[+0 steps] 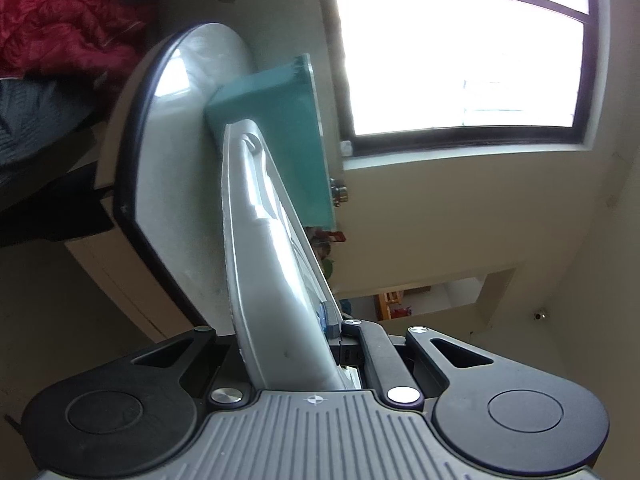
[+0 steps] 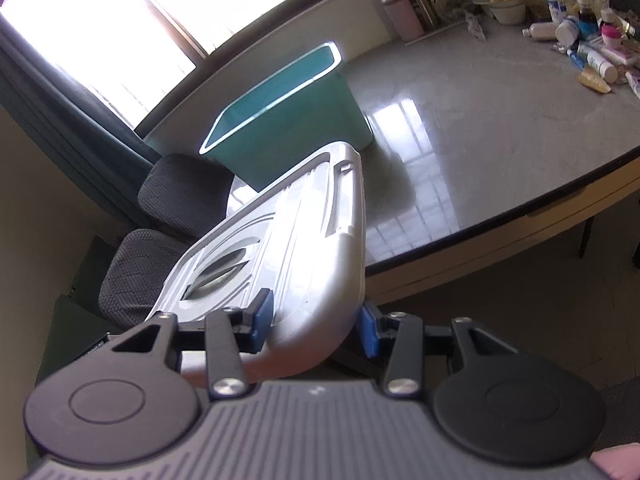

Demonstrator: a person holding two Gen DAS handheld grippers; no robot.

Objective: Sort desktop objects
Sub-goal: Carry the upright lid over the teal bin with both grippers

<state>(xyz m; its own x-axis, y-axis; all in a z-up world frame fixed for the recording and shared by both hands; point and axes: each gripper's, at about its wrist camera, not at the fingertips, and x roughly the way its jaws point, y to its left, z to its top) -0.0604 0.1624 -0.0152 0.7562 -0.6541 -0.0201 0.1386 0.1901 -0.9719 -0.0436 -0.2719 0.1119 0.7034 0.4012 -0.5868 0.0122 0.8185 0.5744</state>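
Note:
A grey plastic lid (image 2: 288,232) hangs tilted in the air off the near edge of the table (image 2: 480,140), held from two sides. My right gripper (image 2: 316,322) is shut on its thick near rim, one blue pad (image 2: 262,316) on top and one below. In the left wrist view the lid (image 1: 264,264) shows edge-on, rising from my left gripper (image 1: 288,336), which is shut on its rim. Just beyond the lid, an open teal bin (image 2: 288,132) stands on the table; in the left wrist view the teal bin (image 1: 280,128) looks turned on its side.
Several bottles and tubes (image 2: 580,40) crowd the table's far right, with metal flasks (image 2: 404,8) near the window wall. Two dark fabric chairs (image 2: 180,192) stand left of the table. A red jacket (image 1: 60,20) lies at the upper left of the left wrist view.

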